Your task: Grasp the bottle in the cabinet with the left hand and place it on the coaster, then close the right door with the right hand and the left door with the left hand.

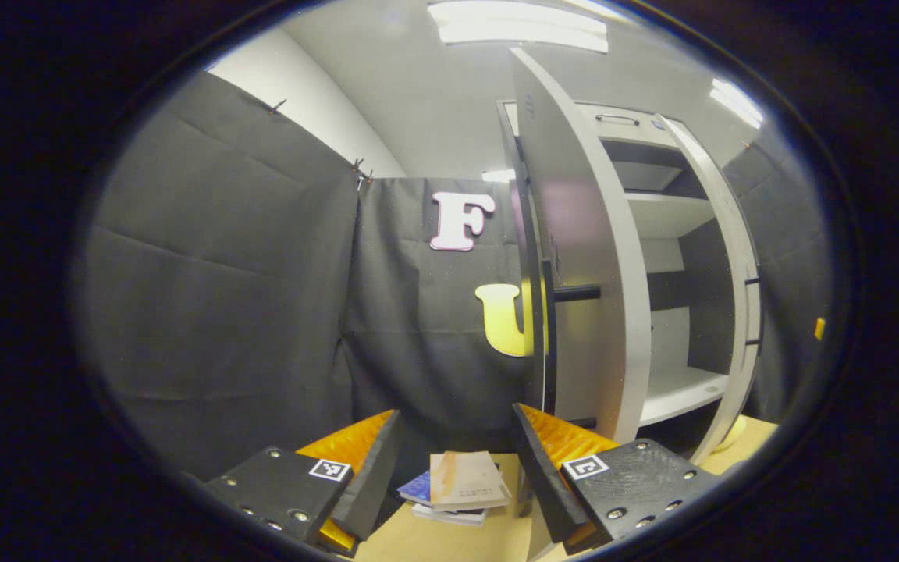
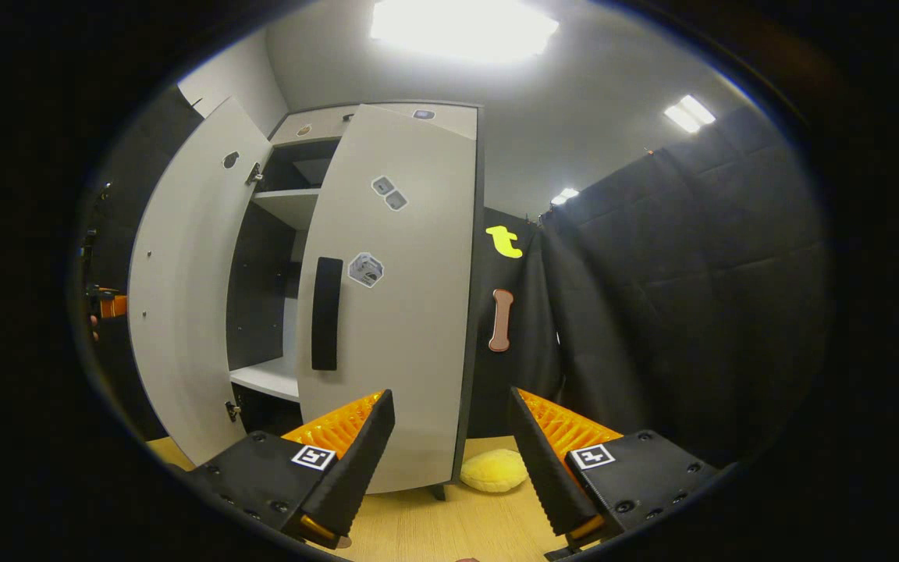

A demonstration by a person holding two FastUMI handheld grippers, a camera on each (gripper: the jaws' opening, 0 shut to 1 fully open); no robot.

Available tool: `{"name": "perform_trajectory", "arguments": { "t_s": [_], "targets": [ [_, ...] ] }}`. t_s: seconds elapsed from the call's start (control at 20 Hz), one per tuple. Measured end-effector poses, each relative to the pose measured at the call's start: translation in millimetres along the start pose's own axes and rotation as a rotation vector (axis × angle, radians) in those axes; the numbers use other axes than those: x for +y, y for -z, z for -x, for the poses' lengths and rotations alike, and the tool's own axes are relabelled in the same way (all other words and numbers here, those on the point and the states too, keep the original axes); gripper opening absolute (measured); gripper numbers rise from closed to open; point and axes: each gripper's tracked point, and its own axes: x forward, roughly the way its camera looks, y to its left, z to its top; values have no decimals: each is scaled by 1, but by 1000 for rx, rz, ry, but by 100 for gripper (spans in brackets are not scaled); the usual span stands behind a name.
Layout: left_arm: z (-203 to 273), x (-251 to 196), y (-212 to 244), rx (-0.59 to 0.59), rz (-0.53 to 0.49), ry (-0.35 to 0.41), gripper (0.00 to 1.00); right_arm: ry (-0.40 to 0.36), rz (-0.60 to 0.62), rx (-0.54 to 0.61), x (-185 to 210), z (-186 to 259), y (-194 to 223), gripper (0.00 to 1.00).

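The left gripper (image 1: 456, 460) is spread, holding nothing; books (image 1: 461, 485) lie between its fingers on the table (image 1: 434, 542). At 2 o'clock the cabinet (image 1: 676, 257) stands ajar, its visible shelves bare. The right gripper (image 2: 449, 437) gapes too, the right door (image 2: 395, 297) at 11 o'clock, a yellow cushion (image 2: 494, 471) just ahead.

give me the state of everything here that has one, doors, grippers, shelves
left door: swung wide open
right door: partly closed, still ajar
cabinet shelves: bare where visible
left gripper: open, holding nothing
right gripper: open, holding nothing
stack of books: lying flat on the table
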Motion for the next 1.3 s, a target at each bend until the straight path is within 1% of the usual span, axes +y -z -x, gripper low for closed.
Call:
{"name": "perform_trajectory", "arguments": {
  "t_s": [0.1, 0.15, 0.3, 0.5, 0.55, 0.6, 0.65, 0.7, 0.75, 0.8, 0.85, 0.9, 0.95, 1.0, 1.15, 1.2, 1.25, 1.3],
  "targets": [
    [3, -18, -2, -1, 8, 37, 89, 4, 1, 7, -6, 2, 2, 93],
    [4, -27, -3, -3, 14, 55, 90, 6, 1, 8, -9, 3, 2, 93],
    [6, -53, -6, -9, 21, 87, 90, 9, 2, 2, -15, 6, 0, 93],
    [8, -81, -8, -17, 16, 124, 90, 32, 22, -3, -31, 15, -2, 93],
    [8, -87, -10, -21, 18, 129, 90, 38, 24, -1, -36, 16, -1, 93],
    [7, -93, -12, -25, 19, 131, 89, 45, 26, 2, -40, 19, -1, 90],
    [4, -98, -13, -29, 18, 130, 89, 53, 26, 3, -44, 21, 0, 90],
    [3, -101, -14, -32, 14, 126, 89, 60, 25, 5, -48, 24, 0, 93],
    [3, -103, -18, -40, 12, 119, 89, 67, 23, 4, -51, 25, 0, 93],
    [2, -105, -20, -48, 14, 114, 83, 74, 22, 4, -54, 27, 0, 93],
    [1, -108, -21, -52, 21, 117, 83, 82, 22, 5, -57, 29, 0, 93],
    [-1, -114, -19, -47, 31, 131, 83, 88, 24, 9, -58, 30, 1, 90],
    [1, -117, -19, -45, 46, 148, 83, 92, 24, 12, -61, 31, 3, 90],
    [1, -125, -18, -42, 56, 162, 90, 96, 24, 15, -63, 32, 3, 93],
    [-4, -156, -17, -43, 65, 200, 90, 107, 28, 20, -68, 38, 8, 93],
    [-6, -168, -17, -43, 66, 217, 90, 110, 31, 23, -71, 39, 9, 90],
    [-9, -181, -17, -41, 67, 233, 90, 114, 34, 27, -72, 41, 10, 93],
    [-13, -194, -18, -42, 67, 248, 90, 118, 35, 30, -75, 43, 11, 93]
  ]
}}
